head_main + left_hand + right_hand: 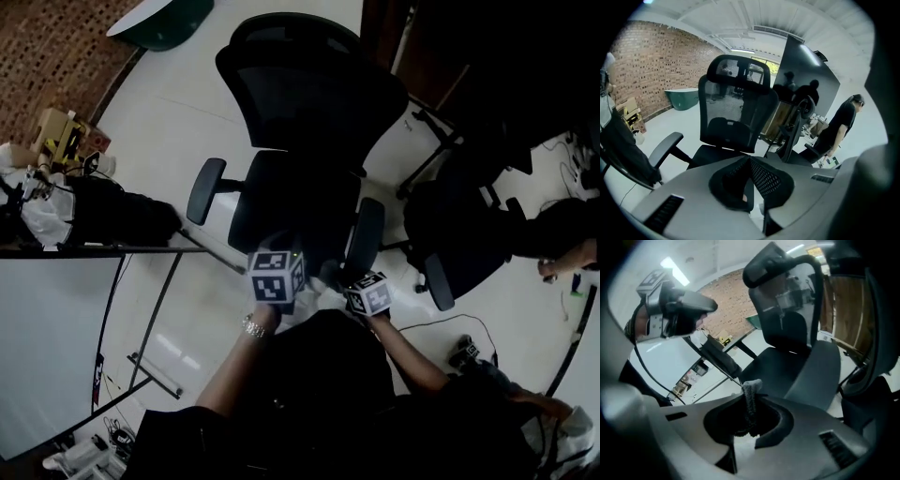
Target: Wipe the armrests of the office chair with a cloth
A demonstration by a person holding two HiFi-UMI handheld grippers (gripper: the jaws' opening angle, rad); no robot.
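The black office chair (300, 141) stands in front of me in the head view, with its left armrest (204, 189) and right armrest (365, 235) bare. My right gripper (749, 417) is shut on a small grey cloth (751, 397), which sticks up between the jaws. It is held just short of the near end of the right armrest (816, 373). My left gripper (750, 177) has its jaws together with nothing between them. It hovers in front of the seat (719, 157), with the left armrest (664, 147) off to its left.
A second black chair (455, 248) stands close on the right. A white desk (47, 337) with a black bag (117, 216) is at the left. A person (840, 126) stands further right, and cables (464, 352) lie on the floor.
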